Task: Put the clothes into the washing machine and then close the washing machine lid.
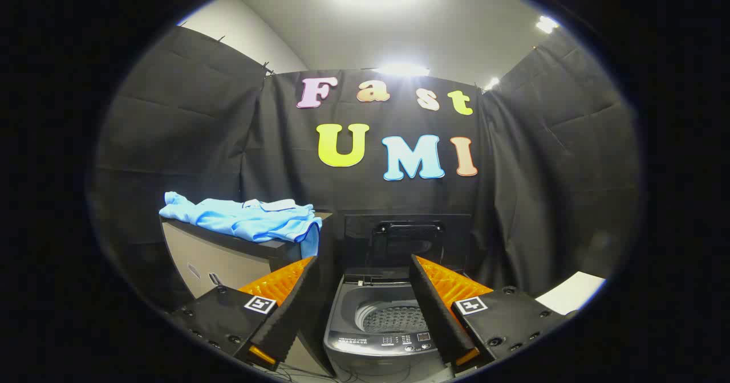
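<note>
A light blue garment [251, 218] lies crumpled on top of a cabinet [219, 260], beyond and to the left of my left finger. A small grey top-loading washing machine [381, 337] stands between my fingers, a little ahead and below. Its lid [406, 241] is raised upright at the back and the perforated drum [394, 317] looks bare inside. My gripper [363, 263] is open, its fingers spread wide with nothing between them, held apart from both the garment and the machine.
The cabinet stands directly left of the washing machine, with its top higher than the machine's rim. Black cloth walls close the booth behind and on both sides. A white sheet [570, 292] lies to the right beyond my right finger.
</note>
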### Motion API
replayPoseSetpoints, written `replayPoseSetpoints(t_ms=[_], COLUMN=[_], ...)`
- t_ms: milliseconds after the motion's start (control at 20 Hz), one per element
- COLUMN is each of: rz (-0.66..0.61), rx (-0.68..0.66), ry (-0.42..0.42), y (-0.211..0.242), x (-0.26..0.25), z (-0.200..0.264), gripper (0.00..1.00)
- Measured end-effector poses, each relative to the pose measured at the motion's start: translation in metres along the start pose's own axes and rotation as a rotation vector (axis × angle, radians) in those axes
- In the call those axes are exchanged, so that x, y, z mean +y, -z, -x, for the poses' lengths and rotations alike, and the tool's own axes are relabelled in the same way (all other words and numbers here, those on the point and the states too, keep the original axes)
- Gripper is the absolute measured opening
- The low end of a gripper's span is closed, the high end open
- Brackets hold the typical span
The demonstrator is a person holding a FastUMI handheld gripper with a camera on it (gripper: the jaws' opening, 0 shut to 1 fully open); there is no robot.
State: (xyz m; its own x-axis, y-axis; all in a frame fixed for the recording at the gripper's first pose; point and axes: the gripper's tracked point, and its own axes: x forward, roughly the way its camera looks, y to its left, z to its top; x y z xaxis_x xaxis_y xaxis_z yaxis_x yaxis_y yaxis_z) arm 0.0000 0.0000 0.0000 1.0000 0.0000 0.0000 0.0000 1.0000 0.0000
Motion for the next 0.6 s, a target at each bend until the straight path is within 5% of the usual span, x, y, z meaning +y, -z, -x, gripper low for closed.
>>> replayPoseSetpoints(t_ms=[600], rz=[-0.004], rx=[0.011], ry=[0.029], y=[0.0073], x=[-0.0042], z=[-0.0057], gripper=[0.98])
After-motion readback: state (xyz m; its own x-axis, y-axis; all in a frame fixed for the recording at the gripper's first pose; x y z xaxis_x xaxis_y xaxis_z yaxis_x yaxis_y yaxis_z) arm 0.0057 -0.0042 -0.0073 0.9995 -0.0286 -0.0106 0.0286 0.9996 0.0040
